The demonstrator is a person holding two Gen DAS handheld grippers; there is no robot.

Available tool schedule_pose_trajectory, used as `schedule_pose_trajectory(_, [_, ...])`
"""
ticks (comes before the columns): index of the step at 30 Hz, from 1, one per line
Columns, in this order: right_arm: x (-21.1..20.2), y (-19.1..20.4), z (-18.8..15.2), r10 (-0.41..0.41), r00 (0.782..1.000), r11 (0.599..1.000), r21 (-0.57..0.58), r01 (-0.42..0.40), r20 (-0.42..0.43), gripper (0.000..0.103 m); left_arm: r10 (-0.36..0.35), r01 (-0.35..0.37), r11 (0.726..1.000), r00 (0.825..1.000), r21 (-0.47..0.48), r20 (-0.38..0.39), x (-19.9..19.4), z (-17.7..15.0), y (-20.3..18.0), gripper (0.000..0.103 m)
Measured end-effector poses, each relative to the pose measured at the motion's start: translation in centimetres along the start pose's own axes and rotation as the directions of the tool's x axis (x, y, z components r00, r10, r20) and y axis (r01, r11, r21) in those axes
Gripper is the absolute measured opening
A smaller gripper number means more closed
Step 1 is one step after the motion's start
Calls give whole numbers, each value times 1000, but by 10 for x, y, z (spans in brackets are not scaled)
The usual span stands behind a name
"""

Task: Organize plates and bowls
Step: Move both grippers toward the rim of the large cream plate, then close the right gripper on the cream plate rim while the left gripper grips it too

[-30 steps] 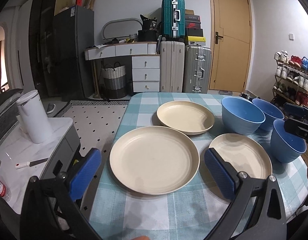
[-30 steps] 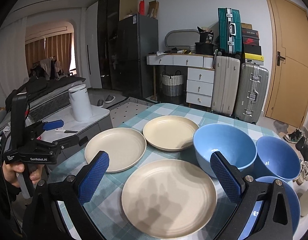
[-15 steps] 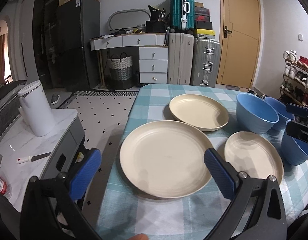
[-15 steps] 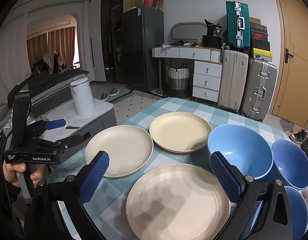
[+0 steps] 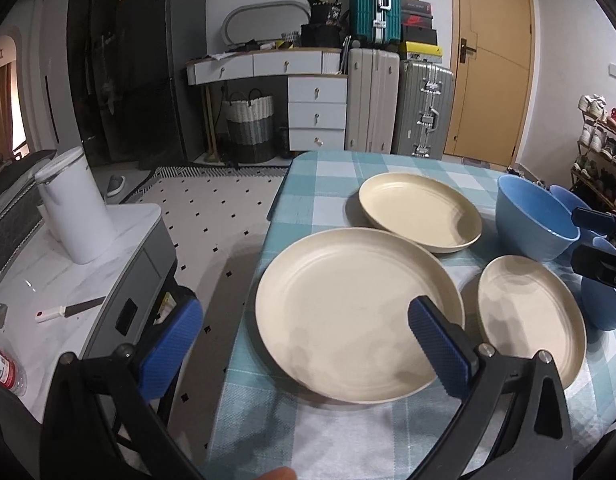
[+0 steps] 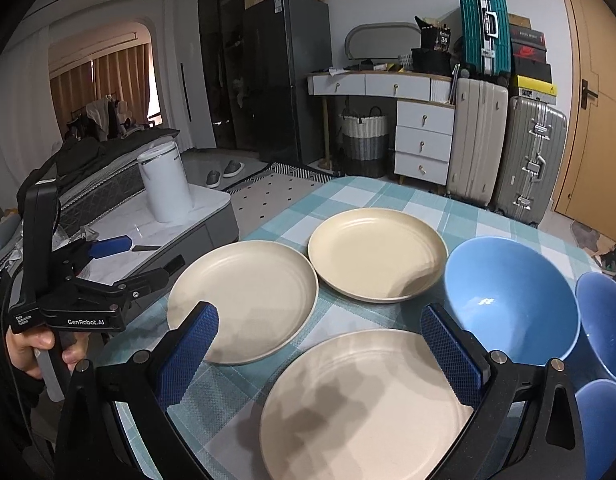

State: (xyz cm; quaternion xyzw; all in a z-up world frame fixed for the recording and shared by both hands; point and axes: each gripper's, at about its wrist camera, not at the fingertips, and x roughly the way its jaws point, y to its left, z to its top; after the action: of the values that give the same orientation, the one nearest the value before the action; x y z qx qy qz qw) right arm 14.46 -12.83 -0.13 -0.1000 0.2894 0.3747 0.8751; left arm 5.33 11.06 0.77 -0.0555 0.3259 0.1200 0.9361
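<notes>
Partly cut off beyond the big blue bowl [image 6: 508, 300], two smaller blue bowls [image 6: 606, 320] show only edges. Three cream plates [image 6: 243, 300] lie left of it. Left gripper [image 5: 303, 336] and right gripper [image 6: 320, 344] gape empty.

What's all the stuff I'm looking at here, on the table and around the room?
Plates: three, cream, lying apart on the table.
Bowls: three, blue, at the table's right side.
Tablecloth: one, teal and white check, over the table.
White canister: one, on the marble-topped side cabinet.
Suitcases: three, beige, silver and teal, by the far wall; the teal one sits on top.
Drawer desk: one, white, beside the suitcases.
Woven basket: one, white and grey, under the desk.
Door: one, wooden, far right.
Shoe rack: one, right wall.
Left gripper: open, blue pads, over the nearest plate.
Right gripper: open, blue pads.
Hand: one, holding the left gripper's handle.
</notes>
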Motion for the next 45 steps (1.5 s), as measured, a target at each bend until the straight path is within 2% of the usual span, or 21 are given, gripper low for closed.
schedule_pose_trajectory(19, [56,3,5,33,992,999,16,-31,-124,103,30,-33,999,995,-25,-99,45,4,14,103])
schedule_pose_trajectory(45, [128,-6,1,95,956,993,97,-71,-276,103,62,-68,997,977,-20,-206,89,1,19,103])
